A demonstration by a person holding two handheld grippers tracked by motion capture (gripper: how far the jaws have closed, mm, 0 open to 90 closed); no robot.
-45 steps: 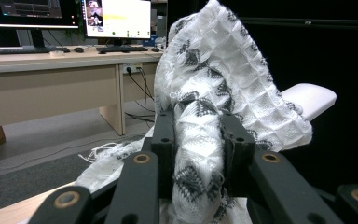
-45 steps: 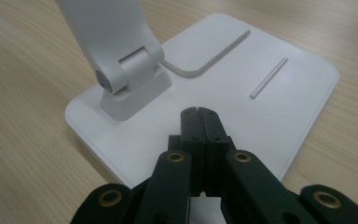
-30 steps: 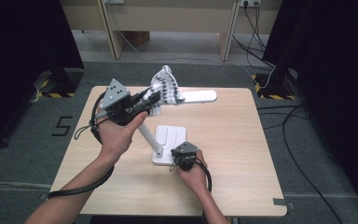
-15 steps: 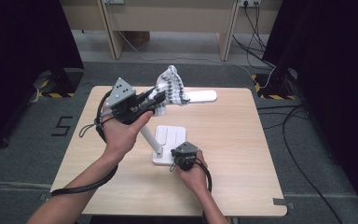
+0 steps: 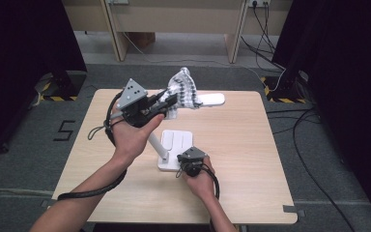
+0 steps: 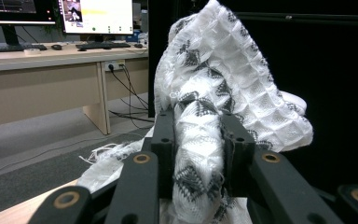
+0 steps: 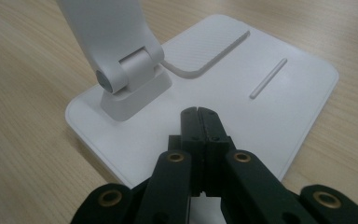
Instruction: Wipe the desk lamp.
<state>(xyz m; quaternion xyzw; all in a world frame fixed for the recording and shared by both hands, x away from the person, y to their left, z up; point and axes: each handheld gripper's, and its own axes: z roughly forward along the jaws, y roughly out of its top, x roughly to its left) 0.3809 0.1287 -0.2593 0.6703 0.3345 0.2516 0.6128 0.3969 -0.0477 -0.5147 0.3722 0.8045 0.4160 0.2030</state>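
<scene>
A white desk lamp stands on the table, its flat base (image 5: 176, 145) near the middle and its head (image 5: 207, 100) reaching toward the far side. A white cloth with a dark pattern (image 5: 183, 89) is draped over the lamp's arm. My left gripper (image 5: 170, 100) is raised above the table and shut on this cloth (image 6: 200, 140), which bunches between the jaws. My right gripper (image 5: 187, 159) is shut with nothing in it, its tips (image 7: 200, 116) pressing down on the lamp base (image 7: 279, 107) beside the hinge (image 7: 126, 74).
The wooden table (image 5: 251, 159) has bare room on its right and left sides. Desks stand beyond the far edge, and cables (image 5: 299, 116) lie on the floor at the right. A monitor (image 6: 98, 16) sits on a desk behind.
My left gripper has carried the cloth slightly right and up along the lamp arm. The right gripper has stayed on the base.
</scene>
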